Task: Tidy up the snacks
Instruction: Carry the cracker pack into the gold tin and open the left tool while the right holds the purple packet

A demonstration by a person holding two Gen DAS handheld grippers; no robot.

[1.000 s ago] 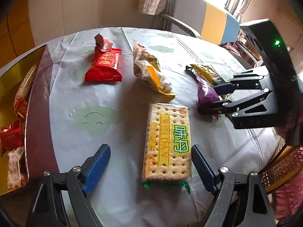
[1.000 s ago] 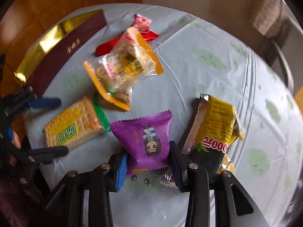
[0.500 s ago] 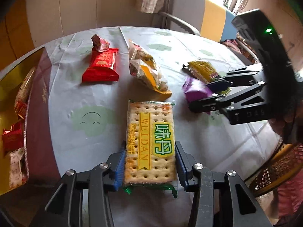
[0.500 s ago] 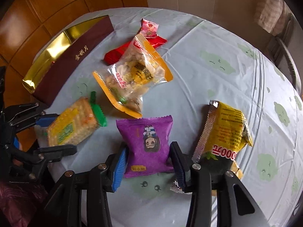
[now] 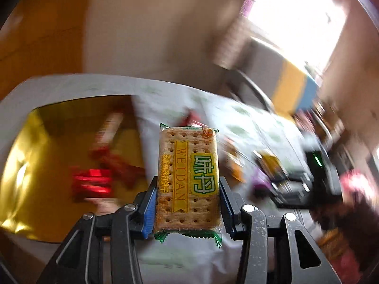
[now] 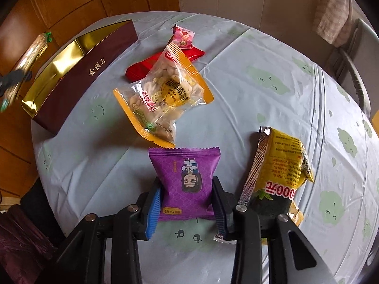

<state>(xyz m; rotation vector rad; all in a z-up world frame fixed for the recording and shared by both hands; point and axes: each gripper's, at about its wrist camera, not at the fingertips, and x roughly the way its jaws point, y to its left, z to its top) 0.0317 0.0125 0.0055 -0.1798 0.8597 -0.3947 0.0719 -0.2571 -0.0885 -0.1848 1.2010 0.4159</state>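
My left gripper (image 5: 188,209) is shut on the WEIDAN cracker pack (image 5: 188,177) and holds it in the air, near the gold-lined box (image 5: 35,165) that has red snacks (image 5: 92,184) inside. From the right wrist view the pack (image 6: 30,56) hangs blurred above the box (image 6: 78,71). My right gripper (image 6: 187,209) is shut on the purple snack pack (image 6: 186,182), above the tablecloth (image 6: 260,90). On the table lie a clear orange-edged nut bag (image 6: 163,94), a red pack (image 6: 146,67), a pink candy pack (image 6: 183,36) and a yellow pack (image 6: 281,172).
The box stands at the table's far left edge in the right wrist view. A chair (image 6: 350,54) stands at the back right. Wooden wall panels (image 6: 71,4) lie behind the table. The left wrist view is motion-blurred.
My left gripper closed on the cracker pack, lifted it and swung it left over the box. My right gripper kept its grip on the purple pack and raised it slightly.
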